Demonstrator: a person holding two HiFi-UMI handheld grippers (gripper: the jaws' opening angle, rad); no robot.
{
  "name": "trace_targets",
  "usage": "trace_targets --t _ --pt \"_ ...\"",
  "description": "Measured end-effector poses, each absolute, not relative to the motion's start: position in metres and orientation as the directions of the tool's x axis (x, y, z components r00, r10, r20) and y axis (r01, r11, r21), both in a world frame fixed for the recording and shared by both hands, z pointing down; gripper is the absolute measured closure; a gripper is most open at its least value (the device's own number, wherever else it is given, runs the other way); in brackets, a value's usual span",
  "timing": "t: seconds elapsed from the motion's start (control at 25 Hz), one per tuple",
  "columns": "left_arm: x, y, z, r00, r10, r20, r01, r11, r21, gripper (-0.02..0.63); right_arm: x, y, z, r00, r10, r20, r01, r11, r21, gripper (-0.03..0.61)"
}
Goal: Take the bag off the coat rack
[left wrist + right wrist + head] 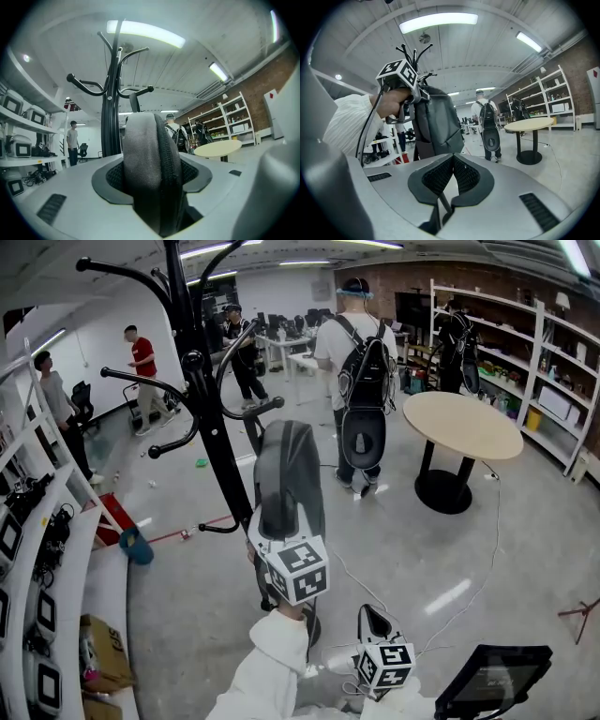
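1. Pinching the bag (pixel 145 154) by its grey mesh strap in the left gripper (pixel 150 180), jaws part closed on it.
2. Holding nothing in the right gripper (pixel 451 176), pads touching.
3. Hanging just beside the rack (pixel 202 399) pole, above glossy grey floor (pixel 525 540).
4. Hemmed by shelves (pixel 56 549) at left; open rightward to a table (pixel 464 423).

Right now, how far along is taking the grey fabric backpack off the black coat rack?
Done: the left gripper is closed on the padded strap of the grey fabric backpack. In hand: that grip; the backpack hangs at the black coat rack, apparently not lifted yet. Left: raise it off the rack and carry it away. The right gripper is shut, empty.
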State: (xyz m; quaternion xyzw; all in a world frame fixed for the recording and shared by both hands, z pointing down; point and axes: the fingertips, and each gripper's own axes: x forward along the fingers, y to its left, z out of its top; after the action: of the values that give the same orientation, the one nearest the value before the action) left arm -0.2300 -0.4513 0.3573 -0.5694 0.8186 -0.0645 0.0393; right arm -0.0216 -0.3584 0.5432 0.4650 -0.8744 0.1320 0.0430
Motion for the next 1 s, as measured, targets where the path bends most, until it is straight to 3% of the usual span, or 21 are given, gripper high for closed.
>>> trace_targets --t 0.28,1.0 --pt "-0.232 -0.451 0.358 -0.325 -0.946 -0.008 -0.93 0.321 -0.177 0.461 -0.027 -0.364 0.546 -0.568 -0.797 0.203 -0.822 0.537 -0.191 0.568" --pt "-0.235 -0.44 0.356 -0.267 -0.961 -0.069 -0.96 0.272 -0.073 0.52 -0.032 -0.369 0.545 -0.567 -0.799 0.201 -0.823 0.541 -0.173 0.568"
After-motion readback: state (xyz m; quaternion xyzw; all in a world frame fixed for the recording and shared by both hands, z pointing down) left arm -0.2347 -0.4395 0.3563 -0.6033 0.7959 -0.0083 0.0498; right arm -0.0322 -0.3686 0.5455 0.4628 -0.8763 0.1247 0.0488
